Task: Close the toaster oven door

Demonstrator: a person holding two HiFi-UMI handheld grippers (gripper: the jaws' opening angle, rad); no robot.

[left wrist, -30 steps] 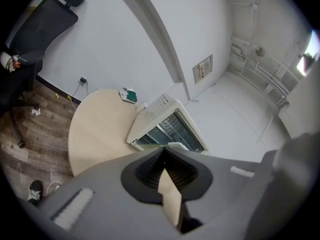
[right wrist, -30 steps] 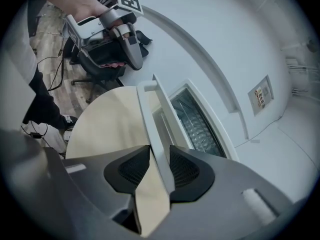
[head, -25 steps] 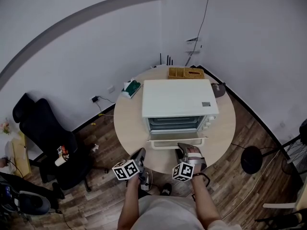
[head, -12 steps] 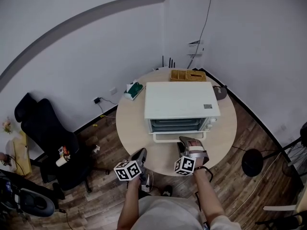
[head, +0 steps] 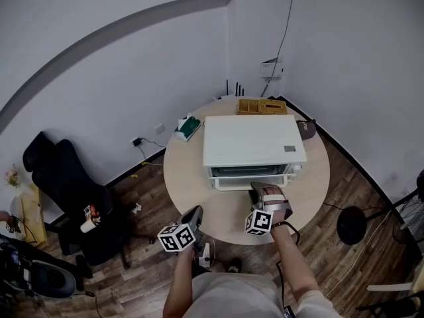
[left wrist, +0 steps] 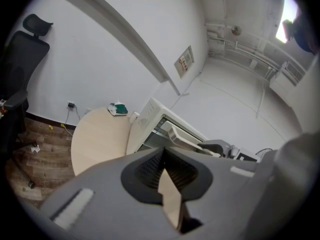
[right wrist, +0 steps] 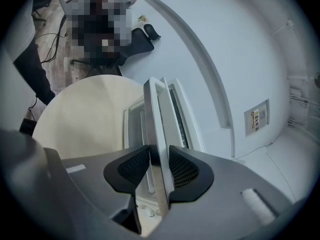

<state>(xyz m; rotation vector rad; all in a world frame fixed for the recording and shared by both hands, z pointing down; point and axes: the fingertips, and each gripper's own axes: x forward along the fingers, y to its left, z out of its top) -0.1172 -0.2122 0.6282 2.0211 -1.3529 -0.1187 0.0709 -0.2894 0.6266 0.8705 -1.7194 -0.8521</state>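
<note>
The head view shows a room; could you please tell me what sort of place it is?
Probably an office or small workroom rather than a kitchen: a black office chair, a wood floor, and a toaster oven set on a round table.

White toaster oven (head: pixel 254 140) sat mid round wooden table (head: pixel 192 177); woven tray (head: pixel 258 106) behind it, green-topped box (head: pixel 186 126) at its left; black office chair (head: pixel 63 177) on floor farther left.

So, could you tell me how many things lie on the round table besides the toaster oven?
3: a green-and-white pack left of the toaster oven, a yellow tray behind it, and a dark round thing at its right. The oven may hide others.
</note>
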